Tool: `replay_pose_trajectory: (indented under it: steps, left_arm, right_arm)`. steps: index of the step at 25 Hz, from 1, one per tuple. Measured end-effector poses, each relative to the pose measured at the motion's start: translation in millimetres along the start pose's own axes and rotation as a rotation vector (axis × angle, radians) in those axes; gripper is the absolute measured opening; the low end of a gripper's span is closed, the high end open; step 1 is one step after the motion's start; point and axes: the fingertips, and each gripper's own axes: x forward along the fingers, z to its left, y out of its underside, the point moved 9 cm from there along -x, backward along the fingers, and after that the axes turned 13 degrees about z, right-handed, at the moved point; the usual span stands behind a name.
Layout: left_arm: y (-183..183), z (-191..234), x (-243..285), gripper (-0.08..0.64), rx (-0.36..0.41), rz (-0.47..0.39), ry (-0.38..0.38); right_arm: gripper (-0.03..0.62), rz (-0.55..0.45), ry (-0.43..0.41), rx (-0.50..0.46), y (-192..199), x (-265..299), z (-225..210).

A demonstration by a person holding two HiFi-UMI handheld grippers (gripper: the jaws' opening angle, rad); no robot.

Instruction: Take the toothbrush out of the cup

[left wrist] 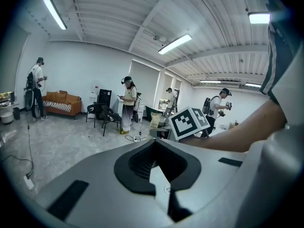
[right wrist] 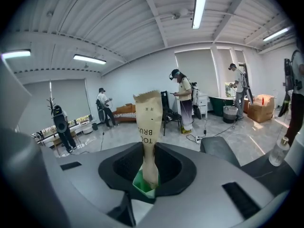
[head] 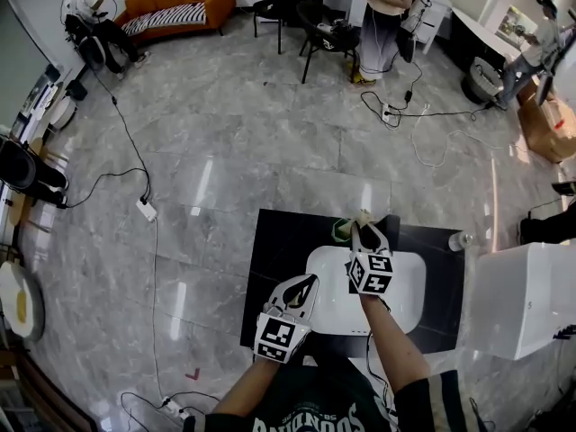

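Right gripper view shows the wrapped toothbrush upright, pointing ceilingward.

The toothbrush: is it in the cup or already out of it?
In the cup. The paper-wrapped toothbrush stands upright, its lower end inside the green cup, between the closing jaws of the right gripper.

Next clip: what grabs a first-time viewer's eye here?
The paper-wrapped toothbrush stands between the closing jaws of the right gripper, over the green cup. Under it a white tray glares on the black table, with people scattered across the marble floor behind.
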Motion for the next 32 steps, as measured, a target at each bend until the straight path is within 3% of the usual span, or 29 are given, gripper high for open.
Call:
replay_pose_trajectory:
  steps: [11, 19, 26, 32]
  left_arm:
    - [-21, -23, 6, 0.01, 0.024, -0.03, 0.02]
    - [-33, -55, 20, 0.01, 0.067, -0.033, 0.077]
    - [-42, -89, 40, 0.009, 0.116, -0.029, 0.164]
    - [-45, -123, 64, 0.009, 0.143, 0.0, 0.233]
  right_arm:
    - [0.083, -0.131, -0.039, -0.021, -34, -61, -8]
    - [0.078, -0.241, -0.048, -0.036, -57, -119, -29]
    - [0.078, -0.307, 0.034, 0.001, -58, -175, -66]
    - [0.078, -0.296, 0.121, 0.044, -28, -219, -119]
